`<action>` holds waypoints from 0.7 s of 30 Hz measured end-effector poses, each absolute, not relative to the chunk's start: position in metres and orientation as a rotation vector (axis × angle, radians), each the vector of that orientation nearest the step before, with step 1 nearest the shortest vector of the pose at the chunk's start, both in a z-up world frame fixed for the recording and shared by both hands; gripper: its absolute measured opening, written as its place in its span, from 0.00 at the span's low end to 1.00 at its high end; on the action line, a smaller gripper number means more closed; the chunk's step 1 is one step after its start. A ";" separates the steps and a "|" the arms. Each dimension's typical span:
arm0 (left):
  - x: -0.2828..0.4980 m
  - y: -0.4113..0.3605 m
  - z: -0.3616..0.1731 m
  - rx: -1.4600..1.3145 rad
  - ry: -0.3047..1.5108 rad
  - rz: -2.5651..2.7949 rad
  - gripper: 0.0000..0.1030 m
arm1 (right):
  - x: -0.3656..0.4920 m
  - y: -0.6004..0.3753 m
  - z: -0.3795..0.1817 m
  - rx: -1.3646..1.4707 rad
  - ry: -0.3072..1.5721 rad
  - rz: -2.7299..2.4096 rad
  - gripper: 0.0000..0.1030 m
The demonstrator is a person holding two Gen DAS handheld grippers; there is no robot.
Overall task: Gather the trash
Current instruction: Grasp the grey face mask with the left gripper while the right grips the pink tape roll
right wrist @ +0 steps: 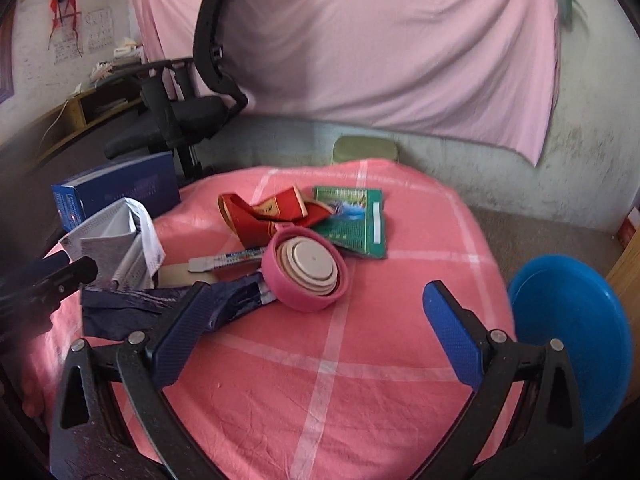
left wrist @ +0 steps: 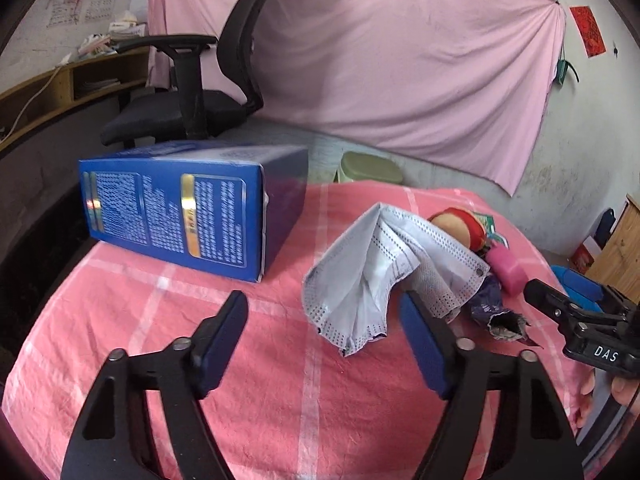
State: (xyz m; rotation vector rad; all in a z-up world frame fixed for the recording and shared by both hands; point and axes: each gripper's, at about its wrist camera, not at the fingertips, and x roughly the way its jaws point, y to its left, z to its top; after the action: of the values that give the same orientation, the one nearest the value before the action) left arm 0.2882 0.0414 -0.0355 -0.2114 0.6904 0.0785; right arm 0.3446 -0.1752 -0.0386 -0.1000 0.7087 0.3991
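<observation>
Left wrist view
- Your left gripper [left wrist: 324, 328]: jaws apart, nothing pressed between the blue pads; the near edge of the face mask lies between the fingertips.
- Face mask [left wrist: 376, 272]: white, crumpled and tented, on the pink checked tablecloth [left wrist: 240, 400] just ahead of your fingers.
- Blue box [left wrist: 180, 216]: lying on its side at the far left of the table, printed panel toward you, well apart from the mask.
- Dark purple wrapper [left wrist: 494, 312]: torn, just right of the mask, touching its edge.
- Pink cup [left wrist: 510, 270]: behind the wrapper, beside a red item that is partly hidden.
- Your right gripper [left wrist: 536, 292]: only its black tip enters from the right; its state cannot be read here.

Right wrist view
- Right gripper: jaws wide apart, holding nothing; the left pad overlaps the purple wrapper, and contact cannot be told.
- Pink cup: tipped on its side at table centre, pale rings nested inside.
- Red packet [right wrist: 276, 210]: crumpled, just behind the cup.
- Green packet [right wrist: 354, 220]: flat, touching the red packet's right side.
- Tube [right wrist: 228, 260]: white, lying left of the cup.
- Blue bin [right wrist: 576, 336]: off the table's right edge, below it.
- Office chair [right wrist: 188, 108]: black, beyond the table.
</observation>
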 end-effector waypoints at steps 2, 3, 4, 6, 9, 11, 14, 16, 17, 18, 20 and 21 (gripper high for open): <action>0.295 0.041 -0.039 -0.215 0.723 0.068 0.52 | 0.348 -0.174 -0.042 -0.102 0.739 0.406 1.00; 0.298 0.042 -0.042 -0.221 0.737 0.060 0.50 | 0.350 -0.173 -0.043 -0.103 0.750 0.409 1.00; 0.300 0.045 -0.043 -0.229 0.745 0.054 0.47 | 0.352 -0.173 -0.045 -0.102 0.761 0.414 1.00; 0.303 0.047 -0.045 -0.244 0.755 0.042 0.42 | 0.356 -0.173 -0.045 -0.090 0.774 0.426 1.00; 0.305 0.048 -0.046 -0.256 0.753 0.023 0.31 | 0.364 -0.176 -0.043 -0.063 0.781 0.435 1.00; 0.305 0.047 -0.046 -0.256 0.753 0.009 0.23 | 0.372 -0.176 -0.044 -0.046 0.800 0.446 1.00; 0.305 0.045 -0.045 -0.255 0.743 -0.014 0.16 | 0.383 -0.176 -0.050 -0.023 0.845 0.461 0.96; 0.303 0.044 -0.043 -0.260 0.733 -0.033 0.12 | 0.386 -0.176 -0.052 -0.007 0.863 0.476 0.92; 0.303 0.044 -0.043 -0.260 0.731 -0.036 0.10 | 0.386 -0.177 -0.052 0.002 0.865 0.482 0.90; 0.303 0.044 -0.043 -0.261 0.730 -0.041 0.08 | 0.386 -0.177 -0.052 0.008 0.866 0.484 0.87; 0.302 0.043 -0.041 -0.262 0.725 -0.045 0.04 | 0.386 -0.178 -0.053 0.022 0.870 0.500 0.82; 0.301 0.042 -0.040 -0.261 0.715 -0.047 0.03 | 0.386 -0.178 -0.053 0.027 0.872 0.508 0.77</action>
State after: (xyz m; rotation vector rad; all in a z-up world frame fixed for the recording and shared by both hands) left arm 0.3008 0.0422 -0.0399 -0.2607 0.7154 -0.0473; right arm 0.3857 -0.1783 -0.0529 0.0267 0.8721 0.5075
